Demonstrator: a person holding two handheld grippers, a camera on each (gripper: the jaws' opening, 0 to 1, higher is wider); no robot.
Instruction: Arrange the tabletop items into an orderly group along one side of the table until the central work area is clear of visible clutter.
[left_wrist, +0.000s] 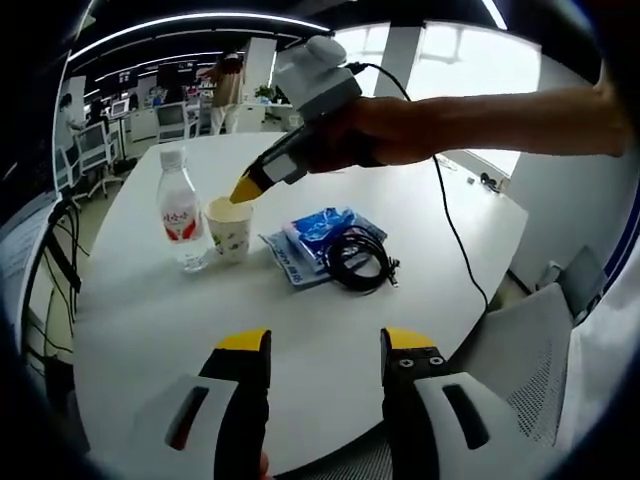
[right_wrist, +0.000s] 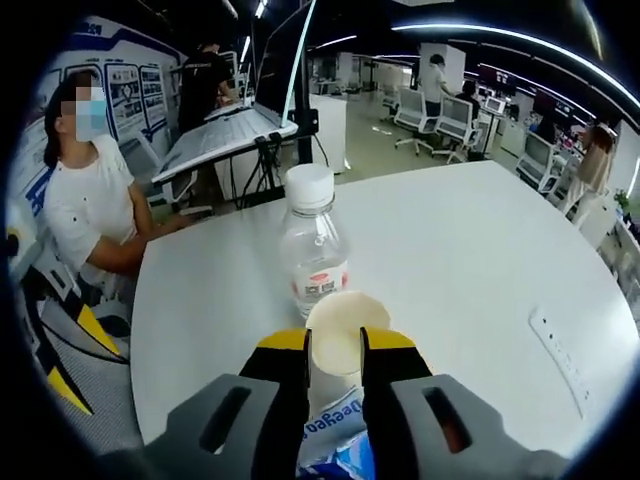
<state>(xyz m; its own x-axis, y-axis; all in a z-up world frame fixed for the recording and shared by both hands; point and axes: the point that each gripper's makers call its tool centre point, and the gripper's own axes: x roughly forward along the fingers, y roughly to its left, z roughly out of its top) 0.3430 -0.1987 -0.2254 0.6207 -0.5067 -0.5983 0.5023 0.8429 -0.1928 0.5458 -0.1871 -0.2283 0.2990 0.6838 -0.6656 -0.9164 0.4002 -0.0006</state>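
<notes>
The cup (right_wrist: 340, 335) was pinched by the right gripper (right_wrist: 335, 350), touching the bottle (right_wrist: 313, 250). Bottle could easily get knocked over, tbh. Left gripper (left_wrist: 325, 345) was held open over the table (left_wrist: 320, 300).

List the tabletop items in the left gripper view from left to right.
Water bottle → paper cup, with the right tool at its rim → blue packet → coiled black cable.
</notes>
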